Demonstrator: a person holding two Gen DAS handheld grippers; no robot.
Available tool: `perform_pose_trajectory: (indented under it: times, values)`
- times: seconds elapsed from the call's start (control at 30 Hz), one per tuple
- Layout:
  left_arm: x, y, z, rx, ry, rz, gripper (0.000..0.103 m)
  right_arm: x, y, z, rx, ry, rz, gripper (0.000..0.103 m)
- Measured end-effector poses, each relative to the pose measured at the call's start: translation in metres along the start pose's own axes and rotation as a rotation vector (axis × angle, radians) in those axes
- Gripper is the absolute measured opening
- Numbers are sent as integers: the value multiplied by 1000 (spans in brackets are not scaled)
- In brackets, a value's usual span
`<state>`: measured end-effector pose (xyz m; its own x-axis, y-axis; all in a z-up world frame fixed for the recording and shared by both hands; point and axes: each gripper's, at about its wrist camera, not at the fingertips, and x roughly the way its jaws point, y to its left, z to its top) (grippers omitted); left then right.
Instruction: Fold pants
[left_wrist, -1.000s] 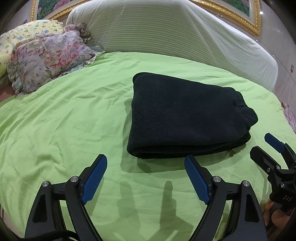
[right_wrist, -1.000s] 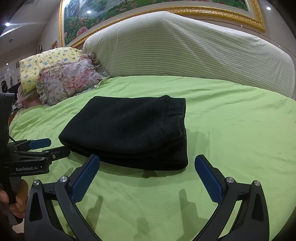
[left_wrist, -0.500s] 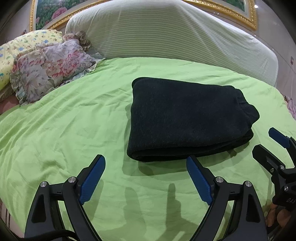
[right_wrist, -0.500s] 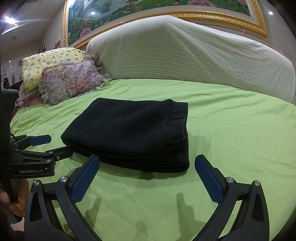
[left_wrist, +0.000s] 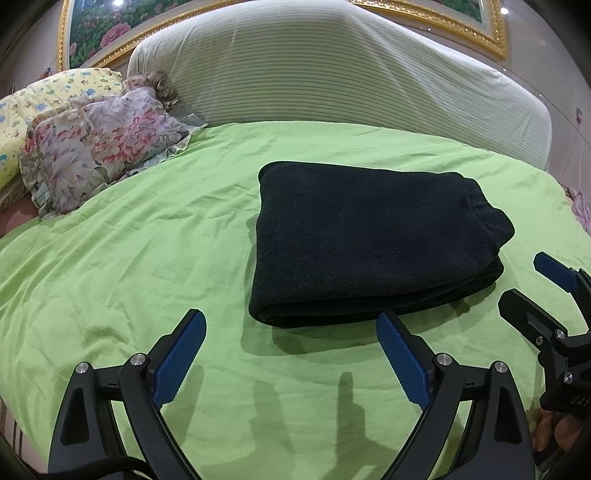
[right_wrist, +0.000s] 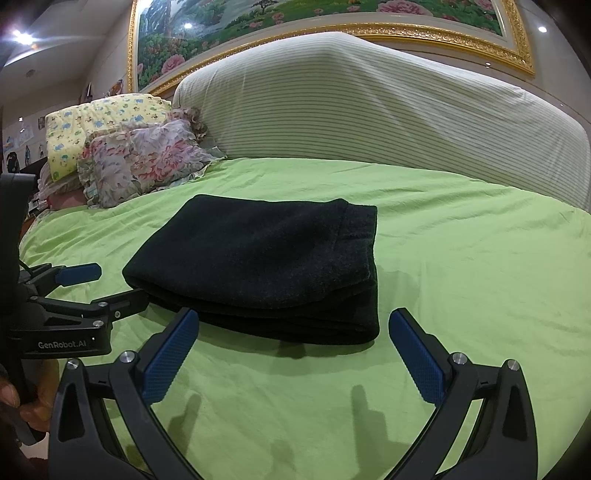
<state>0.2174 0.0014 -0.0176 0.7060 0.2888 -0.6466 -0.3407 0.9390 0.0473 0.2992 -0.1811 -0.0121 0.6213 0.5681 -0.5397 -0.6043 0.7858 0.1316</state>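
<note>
The black pants (left_wrist: 369, 240) lie folded into a thick rectangle on the green bed sheet (left_wrist: 129, 258); they also show in the right wrist view (right_wrist: 266, 258). My left gripper (left_wrist: 291, 332) is open and empty, just short of the pants' near edge. My right gripper (right_wrist: 293, 328) is open and empty, also just in front of the near edge. The right gripper shows at the right edge of the left wrist view (left_wrist: 532, 284), and the left gripper at the left of the right wrist view (right_wrist: 107, 284).
Floral and yellow pillows (left_wrist: 85, 147) lie at the back left. A large striped white bolster (left_wrist: 332, 74) runs along the head of the bed, under a gold-framed painting (right_wrist: 295, 22). The sheet (right_wrist: 480, 258) spreads wide around the pants.
Both grippers have drawn back and risen slightly from the pants. The folded pants have not moved. Both stay open.
</note>
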Motion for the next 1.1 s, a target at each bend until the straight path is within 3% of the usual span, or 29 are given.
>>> perform_pose_trajectory:
  times: [1.1]
  values:
    - [-1,-6,6,22,-14,-10,94,3,-2,8,12,10,31,103]
